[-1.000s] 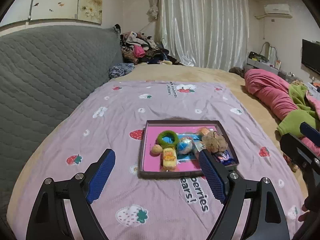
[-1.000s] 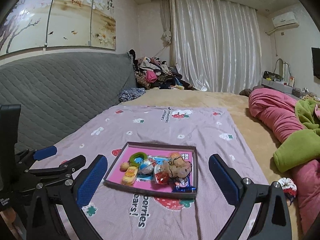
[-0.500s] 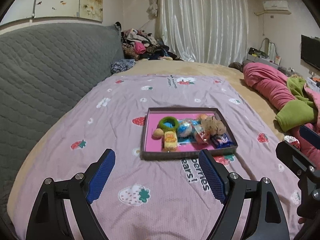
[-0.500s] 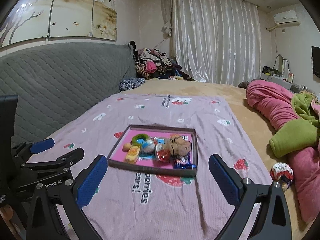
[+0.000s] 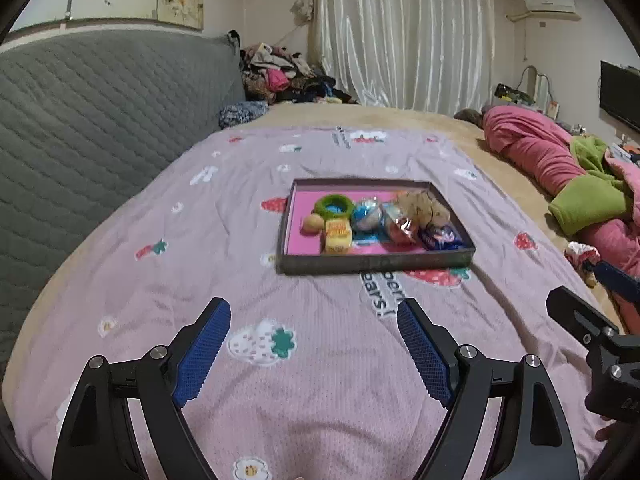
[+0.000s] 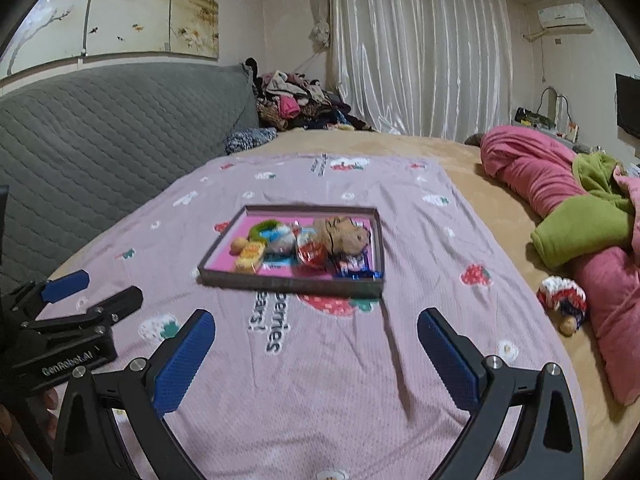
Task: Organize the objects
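bedspread (image 6: 320, 380): only right view shows the claw's branding.

We saw bare blanket (image 5: 320, 360) ahead of both grippers up to the tray (image 5: 372, 266); rolled bedding (image 6: 580, 236) blocked the right side.

- Home bedroom: a bed (image 5: 400, 120) with a strawberry-print sheet (image 5: 320, 360) lies under and ahead of the claw.
- Padded headboard (image 5: 100, 120) to its left.
- Clothes heap (image 5: 280, 76) and curtains (image 5: 400, 32) far ahead.
- Air conditioner (image 5: 550, 0) and TV (image 5: 620, 96) to its right.
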The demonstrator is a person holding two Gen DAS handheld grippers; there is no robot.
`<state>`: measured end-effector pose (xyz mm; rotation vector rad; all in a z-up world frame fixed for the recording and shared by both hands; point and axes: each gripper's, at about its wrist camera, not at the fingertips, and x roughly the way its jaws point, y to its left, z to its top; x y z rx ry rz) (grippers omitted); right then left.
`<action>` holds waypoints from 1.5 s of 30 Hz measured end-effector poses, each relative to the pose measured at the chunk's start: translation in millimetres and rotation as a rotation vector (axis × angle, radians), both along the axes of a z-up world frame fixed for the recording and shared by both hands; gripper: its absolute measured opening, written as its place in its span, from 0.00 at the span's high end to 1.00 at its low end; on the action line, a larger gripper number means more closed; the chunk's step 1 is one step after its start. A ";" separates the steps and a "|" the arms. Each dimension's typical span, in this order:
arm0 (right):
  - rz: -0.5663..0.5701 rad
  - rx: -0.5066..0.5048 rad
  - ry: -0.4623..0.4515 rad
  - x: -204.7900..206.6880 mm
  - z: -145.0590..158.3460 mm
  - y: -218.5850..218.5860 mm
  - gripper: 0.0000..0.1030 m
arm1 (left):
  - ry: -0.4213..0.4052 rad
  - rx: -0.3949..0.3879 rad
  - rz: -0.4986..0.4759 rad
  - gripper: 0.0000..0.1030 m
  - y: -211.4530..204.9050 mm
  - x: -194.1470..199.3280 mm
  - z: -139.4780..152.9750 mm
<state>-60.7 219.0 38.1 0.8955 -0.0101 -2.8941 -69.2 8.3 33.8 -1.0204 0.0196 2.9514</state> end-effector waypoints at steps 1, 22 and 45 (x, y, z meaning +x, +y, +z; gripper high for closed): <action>-0.002 -0.003 -0.003 1.1 -4.0 1.8 0.01 | -0.002 0.002 -0.004 0.16 -0.1 1.2 -3.9; -0.020 0.021 -0.015 14.9 -49.5 10.7 0.01 | -0.030 -0.005 -0.011 0.16 1.9 13.2 -49.7; -0.022 0.019 -0.061 12.7 -73.1 11.8 0.01 | -0.063 0.010 -0.002 0.16 -2.3 10.6 -69.9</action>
